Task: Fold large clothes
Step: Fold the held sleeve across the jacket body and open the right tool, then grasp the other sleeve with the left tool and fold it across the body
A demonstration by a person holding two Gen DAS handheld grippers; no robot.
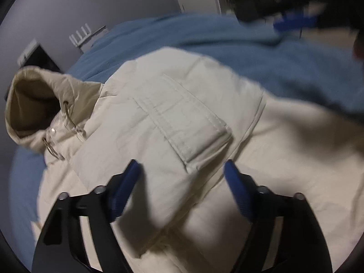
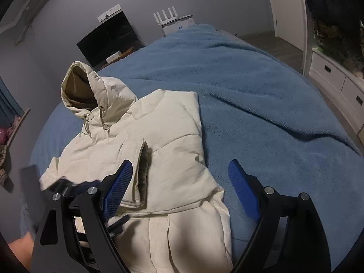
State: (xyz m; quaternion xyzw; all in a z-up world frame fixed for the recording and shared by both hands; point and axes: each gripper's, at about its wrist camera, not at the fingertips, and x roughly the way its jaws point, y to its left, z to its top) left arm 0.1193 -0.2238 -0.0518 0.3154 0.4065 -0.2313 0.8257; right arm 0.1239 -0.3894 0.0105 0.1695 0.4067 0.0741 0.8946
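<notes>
Cream hooded puffer jacket (image 2: 159,141) lies on the bed over a blue fleece blanket (image 2: 261,95), sides folded in toward the middle, hood (image 2: 79,86) propped up at the far end with its tan lining showing. Drawcords (image 2: 102,118) hang at the collar.

Left wrist view, blurred: flap pocket (image 1: 182,122) on the folded panel fills the centre. Left hand-held gripper (image 1: 182,175) is above the jacket, blue pads apart, nothing pinched between them; released. Far right of this view shows the other tool only as a dark and blue smear.

Right wrist view, sharp: right hand-held gripper (image 2: 179,182) spread wide, left pad over the jacket's right edge, right pad over bare blanket; empty, released. The left gripper shows as a blur at the lower left, over the jacket's hem.

Only this view gives the room: dark TV screen (image 2: 109,38), white router (image 2: 173,20) with antennas, white drawer unit (image 2: 336,77) on the right.
</notes>
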